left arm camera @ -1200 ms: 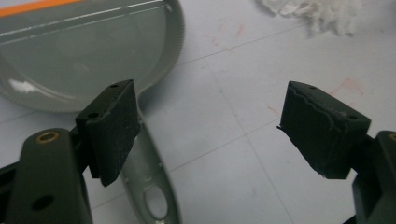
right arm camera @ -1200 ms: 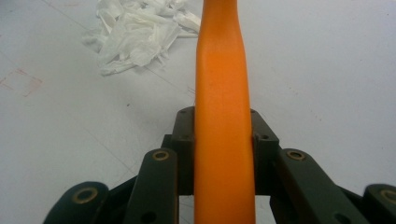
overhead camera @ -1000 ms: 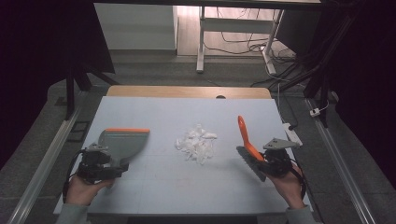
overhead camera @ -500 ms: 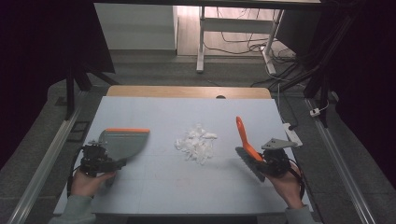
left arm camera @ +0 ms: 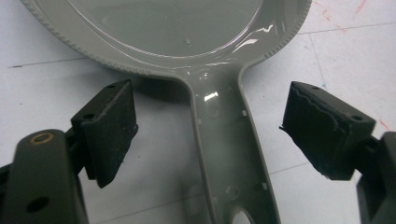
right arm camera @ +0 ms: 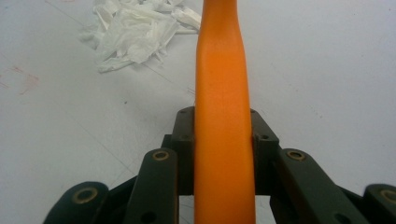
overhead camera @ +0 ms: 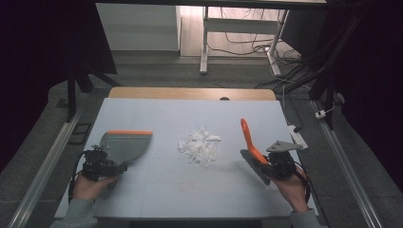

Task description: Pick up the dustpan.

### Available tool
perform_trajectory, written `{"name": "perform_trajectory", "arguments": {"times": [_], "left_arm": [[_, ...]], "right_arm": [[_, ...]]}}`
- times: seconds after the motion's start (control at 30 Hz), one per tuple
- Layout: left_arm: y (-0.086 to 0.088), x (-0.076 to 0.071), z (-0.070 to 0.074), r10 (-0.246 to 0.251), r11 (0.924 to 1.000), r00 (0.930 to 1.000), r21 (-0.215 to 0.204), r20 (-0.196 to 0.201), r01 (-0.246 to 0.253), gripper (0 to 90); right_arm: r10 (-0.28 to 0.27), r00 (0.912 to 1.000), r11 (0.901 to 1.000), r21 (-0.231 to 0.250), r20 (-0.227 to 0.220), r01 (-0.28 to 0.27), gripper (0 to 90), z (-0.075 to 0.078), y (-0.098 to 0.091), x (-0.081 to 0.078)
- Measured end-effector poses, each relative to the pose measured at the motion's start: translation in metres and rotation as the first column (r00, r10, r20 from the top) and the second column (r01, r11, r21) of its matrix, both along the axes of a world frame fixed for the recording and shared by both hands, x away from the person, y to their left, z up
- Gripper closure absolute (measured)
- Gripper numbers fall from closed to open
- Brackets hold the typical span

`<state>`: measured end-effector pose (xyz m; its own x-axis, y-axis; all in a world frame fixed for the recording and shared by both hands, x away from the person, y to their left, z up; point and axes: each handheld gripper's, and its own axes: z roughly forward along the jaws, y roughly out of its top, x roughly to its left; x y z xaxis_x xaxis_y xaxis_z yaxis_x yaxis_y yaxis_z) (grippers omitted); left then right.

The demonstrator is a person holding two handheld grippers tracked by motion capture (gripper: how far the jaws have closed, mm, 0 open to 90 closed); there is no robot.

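Left gripper [left arm camera: 205,140]: jaws spread wide, one black pad either side of the grey dustpan [overhead camera: 124,145] handle [left arm camera: 229,154], neither pad touching it; the handle lies flat on the table [overhead camera: 157,185] and runs up the gap between the fingers to the pan mouth beyond the fingertips. Nothing is held on this side yet. Right gripper [right arm camera: 223,135]: jaws clamped on the orange handle of the brush [overhead camera: 252,152], pads pressed to both flanks, the handle running straight out ahead of the fingertips; in the high view the bristle head hangs just beside the gripper. The heap of white paper scraps [overhead camera: 199,145] sits between the two grippers, ahead and off to one side of the right fingertips in the right gripper view. Step in hand, as I judge it: taking hold of the dustpan. To do it well, centre the handle in the gap before closing, since it looks a little nearer the left-hand pad, and bite on the straight stretch of the handle rather than at the flare by the pan. Keep the pan's orange lip flat to the table and facing the scraps. Keep the brush clear of the heap until the pan is firmly held.
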<state>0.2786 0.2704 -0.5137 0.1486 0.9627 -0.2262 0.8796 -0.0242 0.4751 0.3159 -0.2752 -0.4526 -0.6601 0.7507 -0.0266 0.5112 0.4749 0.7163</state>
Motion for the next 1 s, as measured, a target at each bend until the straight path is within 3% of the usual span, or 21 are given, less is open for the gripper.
{"name": "perform_trajectory", "arguments": {"times": [0.23,0.6,1.0], "left_arm": [[-0.001,0.003,-0.008,0.007,1.0,0.9999,-0.003,-0.015,-0.007,23.0],[0.001,0.006,-0.013,0.022,0.9996,0.9996,-0.018,-0.015,-0.022,39.0],[0.003,0.007,-0.014,0.009,0.9971,0.9999,-0.075,-0.008,-0.01,55.4]], "right_arm": [[-0.002,1.0,1.0,-0.001,0.001,0.002,70.2,0.0,0.0,0.0],[-0.002,1.0,1.0,-0.006,0.0,0.002,70.2,-0.001,0.001,0.0],[-0.003,1.0,1.0,-0.008,0.0,0.003,70.3,-0.001,0.001,0.0]]}}
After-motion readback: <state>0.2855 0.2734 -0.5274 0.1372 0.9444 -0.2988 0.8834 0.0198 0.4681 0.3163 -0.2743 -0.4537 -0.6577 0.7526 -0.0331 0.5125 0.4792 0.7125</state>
